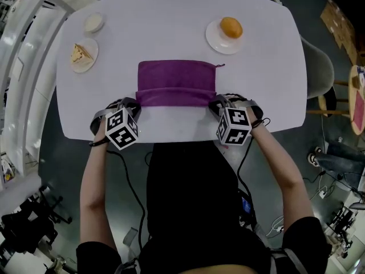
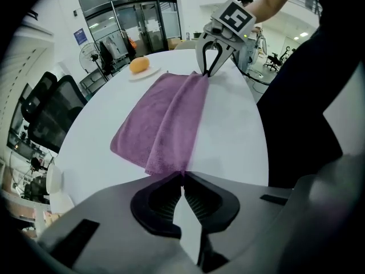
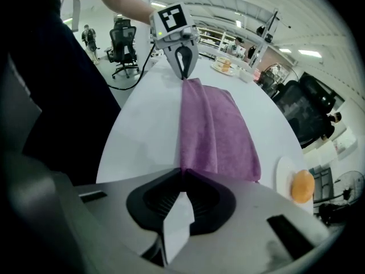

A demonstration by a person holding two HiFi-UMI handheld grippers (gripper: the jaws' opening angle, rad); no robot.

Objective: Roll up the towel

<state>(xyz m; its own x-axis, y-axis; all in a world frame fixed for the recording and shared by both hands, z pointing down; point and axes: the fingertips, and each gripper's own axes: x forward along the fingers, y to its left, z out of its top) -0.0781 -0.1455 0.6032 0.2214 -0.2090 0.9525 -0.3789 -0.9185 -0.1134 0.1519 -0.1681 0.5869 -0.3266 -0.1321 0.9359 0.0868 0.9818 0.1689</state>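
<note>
At the table's (image 1: 171, 27) six o'clock edge, I have my left gripper (image 1: 136, 102) pinched shut on the purple towel's (image 1: 177, 80) seven o'clock corner and my right gripper (image 1: 216, 103) pinched on its five o'clock corner.

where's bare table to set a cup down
Bare: the far strip of the table between the small bowl and the orange's plate; the right side beside the towel; the left side nearer than the cake plate. Crowded: the near edge, where the left gripper and right gripper pinch the towel's corners.
</note>
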